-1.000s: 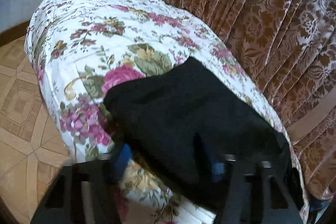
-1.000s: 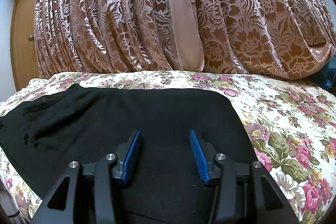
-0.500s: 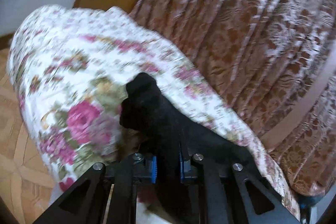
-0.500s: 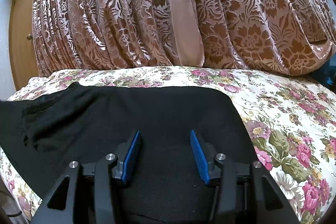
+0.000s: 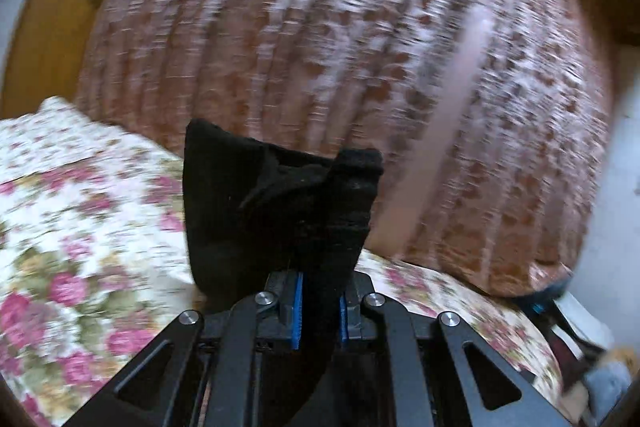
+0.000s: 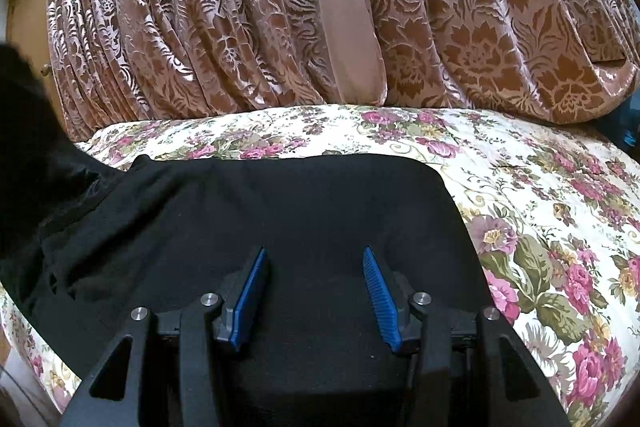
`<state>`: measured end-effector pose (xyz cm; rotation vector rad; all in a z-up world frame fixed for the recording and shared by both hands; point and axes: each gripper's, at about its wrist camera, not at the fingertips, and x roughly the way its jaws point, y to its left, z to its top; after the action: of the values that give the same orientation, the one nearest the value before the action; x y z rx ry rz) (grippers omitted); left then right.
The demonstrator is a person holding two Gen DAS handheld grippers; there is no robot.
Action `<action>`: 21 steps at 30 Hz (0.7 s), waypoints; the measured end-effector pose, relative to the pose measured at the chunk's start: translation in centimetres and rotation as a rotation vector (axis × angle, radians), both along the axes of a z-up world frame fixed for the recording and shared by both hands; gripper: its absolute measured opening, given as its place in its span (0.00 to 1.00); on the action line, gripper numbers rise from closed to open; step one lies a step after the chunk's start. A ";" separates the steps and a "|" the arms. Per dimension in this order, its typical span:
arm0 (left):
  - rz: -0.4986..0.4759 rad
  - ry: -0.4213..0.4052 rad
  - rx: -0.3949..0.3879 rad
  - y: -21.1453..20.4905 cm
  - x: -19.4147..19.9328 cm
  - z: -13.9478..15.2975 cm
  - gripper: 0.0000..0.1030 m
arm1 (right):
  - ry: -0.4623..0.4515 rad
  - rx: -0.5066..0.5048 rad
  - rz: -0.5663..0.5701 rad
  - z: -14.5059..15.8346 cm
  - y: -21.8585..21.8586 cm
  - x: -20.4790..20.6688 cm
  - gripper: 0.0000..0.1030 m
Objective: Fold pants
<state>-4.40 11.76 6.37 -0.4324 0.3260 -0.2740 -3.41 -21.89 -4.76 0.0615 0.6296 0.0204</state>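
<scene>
the left claw [image 5: 319, 311] is clenched on a bunched end of the black pants [image 5: 280, 211]; its jaws have just been closing, and the fabric sits pinched between the blue pads [image 5: 297, 309], rising above them in a crumpled peak clear of the bed [image 5: 80, 227]. the left wrist view is motion-blurred, so fine detail of the surroundings cannot be resolved. the right claw [image 6: 316, 291] is released: its blue pads [image 6: 250, 291] stand apart with a clear gap, hovering low over the pants [image 6: 280, 211], with no fabric pressed between them; whether the fingertips touch the cloth cannot be told. in the right wrist view the main body of the pants lies spread flat on the floral bed cover [image 6: 540, 227], its far edge running roughly straight across and its right corner rounded. at the left side of that view the fabric wrinkles and lifts off the bed toward a dark blurred mass at the frame edge. behind the bed hangs a brown curtain [image 6: 240, 7] with a pale leaf-and-flower pattern, gathered in folds, with a plain pink band [image 6: 344, 7] running down its middle. a wooden door [image 5: 48, 39] with a small knob stands left of the curtain. a blue object [image 6: 624, 131], only partly seen, lies at the right end of the bed. no brand, label or legible writing appears on the pants, the bed cover or either claw.
</scene>
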 end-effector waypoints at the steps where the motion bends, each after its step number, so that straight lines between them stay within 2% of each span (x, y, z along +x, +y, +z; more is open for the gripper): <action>1: -0.029 -0.006 0.008 -1.0 0.1 0.2 0.12 | 0.005 0.002 0.001 0.0 0.0 0.0 0.50; 4: -0.115 0.000 0.029 -4.2 0.4 0.3 0.12 | 0.030 0.010 0.007 0.2 -0.1 0.3 0.50; 8: -0.209 0.046 0.022 -7.6 1.3 -0.5 0.12 | 0.088 0.025 0.037 0.6 -0.5 1.0 0.50; 12: -0.275 0.080 0.023 -10.2 1.5 -1.2 0.12 | 0.143 0.046 0.081 1.0 -1.0 1.5 0.51; 21: -0.411 0.147 0.077 -15.5 0.8 -3.7 0.12 | 0.200 0.213 0.098 2.2 -3.6 1.5 0.51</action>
<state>-3.60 -3.77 2.66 -0.3069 0.5685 -0.6305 -1.90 -25.47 -2.52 0.2411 0.8281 0.1777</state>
